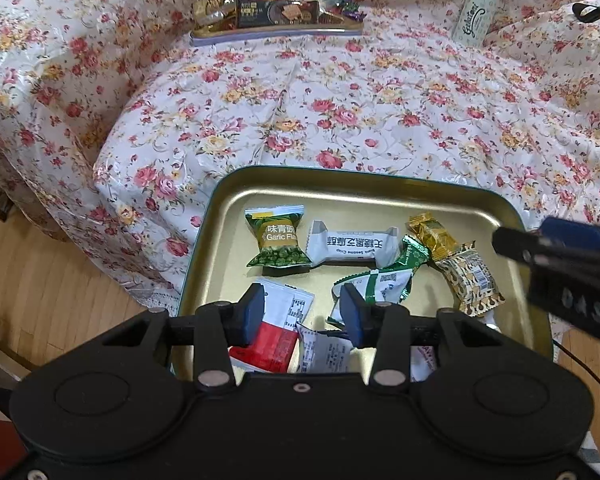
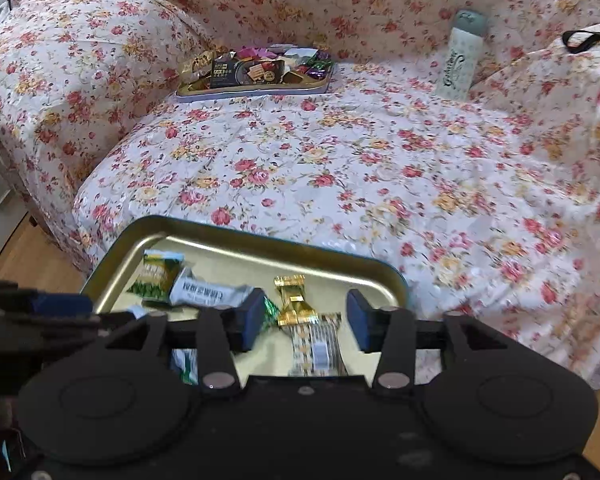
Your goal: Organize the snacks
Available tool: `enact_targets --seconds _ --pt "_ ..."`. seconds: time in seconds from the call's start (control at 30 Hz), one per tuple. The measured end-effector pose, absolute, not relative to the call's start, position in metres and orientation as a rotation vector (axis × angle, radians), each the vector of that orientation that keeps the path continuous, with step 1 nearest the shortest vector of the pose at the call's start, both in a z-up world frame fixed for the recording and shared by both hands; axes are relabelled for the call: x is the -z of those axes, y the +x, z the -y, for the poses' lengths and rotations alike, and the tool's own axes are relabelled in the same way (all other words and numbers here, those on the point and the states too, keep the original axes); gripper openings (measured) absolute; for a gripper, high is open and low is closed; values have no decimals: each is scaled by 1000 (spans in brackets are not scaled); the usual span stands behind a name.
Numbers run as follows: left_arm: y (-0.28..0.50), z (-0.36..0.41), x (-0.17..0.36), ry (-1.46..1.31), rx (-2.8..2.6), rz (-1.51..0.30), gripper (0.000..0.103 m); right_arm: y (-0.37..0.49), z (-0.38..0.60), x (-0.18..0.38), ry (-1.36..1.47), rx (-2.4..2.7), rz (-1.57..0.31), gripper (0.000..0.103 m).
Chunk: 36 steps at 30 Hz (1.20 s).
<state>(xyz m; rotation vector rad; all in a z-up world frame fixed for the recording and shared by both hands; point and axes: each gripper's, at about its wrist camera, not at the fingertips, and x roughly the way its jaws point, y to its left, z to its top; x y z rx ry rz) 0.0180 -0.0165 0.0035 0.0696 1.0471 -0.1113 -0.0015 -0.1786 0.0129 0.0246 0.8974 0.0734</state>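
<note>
Left gripper (image 1: 304, 312): jaws parted to a moderate gap, holding nothing, hovering over the near part of the tin (image 1: 380, 190). Between and below its pads lie a red-and-white packet (image 1: 276, 340) and a crumpled white wrapper (image 1: 326, 350); a green-and-white packet (image 1: 374, 284) lies just beyond the right pad.

Right gripper (image 2: 306, 320): jaws likewise apart and empty, over the tin's near right part. A patterned beige packet (image 2: 318, 346) sits between its pads, with a gold candy (image 2: 294, 306) just beyond, touching it.

Farther in the tin: a green pea packet (image 1: 278, 236) at far left, and a white sesame bar (image 1: 352, 246) beside it on the right. The right gripper's finger enters the left view at the right edge, above the tin's right rim.

The tin rests on the near edge of a sofa under a floral cover (image 1: 340, 112). Well apart, at the far side, a lid (image 1: 276, 34) heaped with assorted sweets lies flat; a pale tube (image 1: 476, 12) leans against the backrest to the far right. Wooden floor (image 1: 52, 280) shows at near left.
</note>
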Motion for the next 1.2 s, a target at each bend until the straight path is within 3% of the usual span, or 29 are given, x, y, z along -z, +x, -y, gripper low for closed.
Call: enact_targets --seconds 0.3,0.37,1.2 --pt "-1 19 -12 74 110 -994 52 -37 183 -16 57 -21 -895 62" --pt "-4 20 -12 73 111 -989 56 -42 183 -15 60 -16 -896 66" --pt "-15 21 -11 64 93 -978 60 -53 176 -5 41 6 -932 68"
